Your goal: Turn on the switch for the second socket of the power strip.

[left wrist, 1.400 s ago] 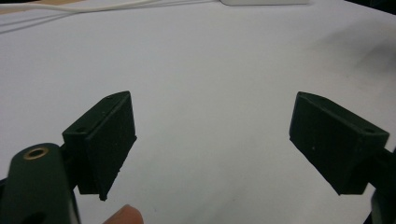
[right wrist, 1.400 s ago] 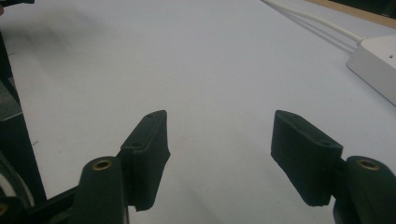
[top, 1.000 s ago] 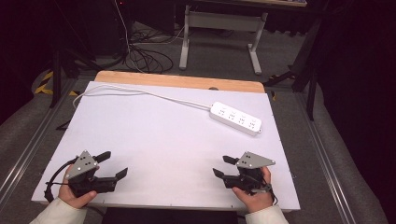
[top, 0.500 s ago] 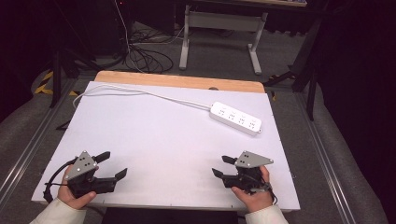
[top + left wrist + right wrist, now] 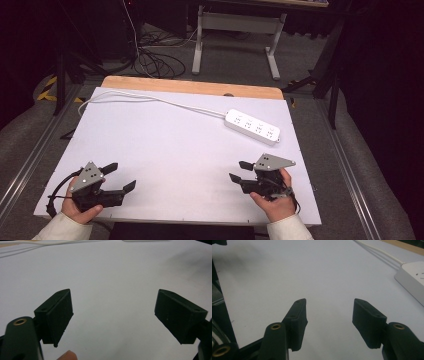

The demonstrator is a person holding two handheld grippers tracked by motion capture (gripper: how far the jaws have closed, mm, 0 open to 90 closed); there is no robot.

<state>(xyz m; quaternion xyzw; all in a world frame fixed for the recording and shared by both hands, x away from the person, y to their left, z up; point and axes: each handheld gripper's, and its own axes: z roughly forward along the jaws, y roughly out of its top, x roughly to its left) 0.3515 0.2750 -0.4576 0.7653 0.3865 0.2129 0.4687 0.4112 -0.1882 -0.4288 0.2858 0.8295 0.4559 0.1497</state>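
My left gripper (image 5: 121,175) rests near the front left corner of the white table (image 5: 175,145), held in a hand. Its jaws stand wide open, and in the left gripper view (image 5: 113,305) only bare table lies between them. My right gripper (image 5: 237,170) sits near the front right, pointing left across the table. Its jaws are open with nothing between them (image 5: 329,307), and they have just been closing a little. A white power strip (image 5: 252,126) lies beyond the right gripper, apart from it. In the right gripper view the power strip (image 5: 412,280) lies at the right edge.
The strip's white cable (image 5: 150,97) runs along the far side to the back left corner. A wooden edge (image 5: 190,86) borders the table's far side. Behind the table stand a metal stand (image 5: 235,30) and loose floor cables (image 5: 150,55).
The right gripper's jaws stand slightly narrower than before. Both hands stay almost where they were.
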